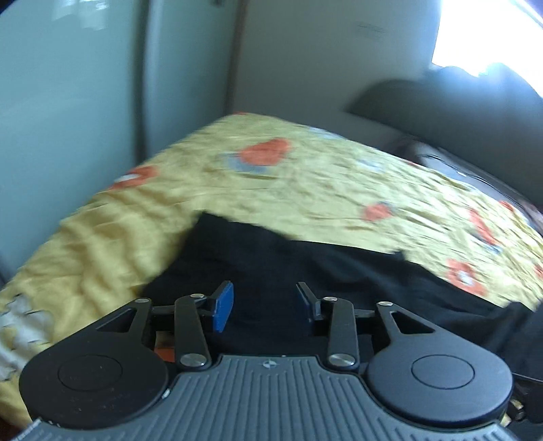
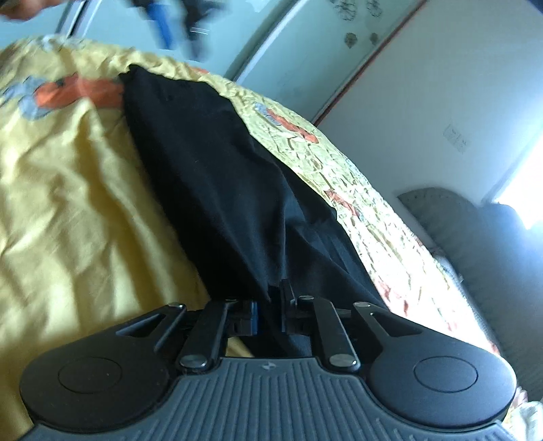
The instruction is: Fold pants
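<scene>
The long black cloth pants (image 2: 217, 176) lie stretched across the yellow flower-printed bedspread (image 2: 68, 190). The right gripper (image 2: 269, 313) has one end bunched between its nearly closed fingers. The left gripper (image 1: 264, 305) hovers above the dark cloth, its blue-padded fingers (image 1: 222, 305) spread and empty.

Blurred and hidden parts of a bed scene

The left tongs (image 2: 169, 23) are a smear; black pants (image 2: 220, 176) hide the right tongs' (image 2: 269, 313) pads.
</scene>
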`<state>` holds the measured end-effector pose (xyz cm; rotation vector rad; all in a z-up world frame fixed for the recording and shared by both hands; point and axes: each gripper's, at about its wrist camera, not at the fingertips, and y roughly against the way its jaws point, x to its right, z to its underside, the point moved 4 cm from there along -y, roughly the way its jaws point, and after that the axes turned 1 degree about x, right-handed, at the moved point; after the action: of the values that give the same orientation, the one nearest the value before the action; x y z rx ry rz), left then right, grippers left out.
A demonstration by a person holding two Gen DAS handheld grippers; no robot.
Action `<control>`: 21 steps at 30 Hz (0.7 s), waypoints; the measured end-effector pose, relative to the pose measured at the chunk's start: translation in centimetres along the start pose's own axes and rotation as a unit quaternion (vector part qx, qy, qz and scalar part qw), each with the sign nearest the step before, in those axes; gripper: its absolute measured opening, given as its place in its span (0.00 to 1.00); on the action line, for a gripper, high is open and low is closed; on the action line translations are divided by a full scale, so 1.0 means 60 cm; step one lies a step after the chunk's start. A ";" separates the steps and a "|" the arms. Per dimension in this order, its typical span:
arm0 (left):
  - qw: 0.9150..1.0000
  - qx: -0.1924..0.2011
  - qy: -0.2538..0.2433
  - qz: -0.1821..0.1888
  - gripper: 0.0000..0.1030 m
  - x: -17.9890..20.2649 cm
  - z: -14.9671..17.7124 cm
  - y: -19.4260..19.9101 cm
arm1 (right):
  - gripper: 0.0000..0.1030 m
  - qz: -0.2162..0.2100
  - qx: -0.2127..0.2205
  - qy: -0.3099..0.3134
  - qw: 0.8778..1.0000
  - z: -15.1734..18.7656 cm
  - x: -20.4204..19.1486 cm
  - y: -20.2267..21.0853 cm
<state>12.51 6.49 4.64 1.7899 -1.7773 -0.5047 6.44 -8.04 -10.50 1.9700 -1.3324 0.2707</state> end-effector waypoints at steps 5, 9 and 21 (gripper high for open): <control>0.996 -0.019 -0.069 0.061 0.45 0.116 0.024 -0.032 | 0.15 -0.074 -0.005 -0.059 0.996 0.028 0.036 0.060; 0.987 -0.040 -0.123 0.100 0.45 0.192 0.063 -0.058 | 0.16 -0.078 0.018 -0.208 0.975 0.060 0.125 0.081; 0.964 -0.066 -0.217 0.139 0.46 0.282 0.130 -0.072 | 0.39 -0.054 0.006 -0.369 0.928 0.156 0.198 0.088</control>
<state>11.84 -11.41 -2.02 1.3787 -2.1848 -0.9269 5.06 -23.89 -8.37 2.2411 -1.6499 -0.5793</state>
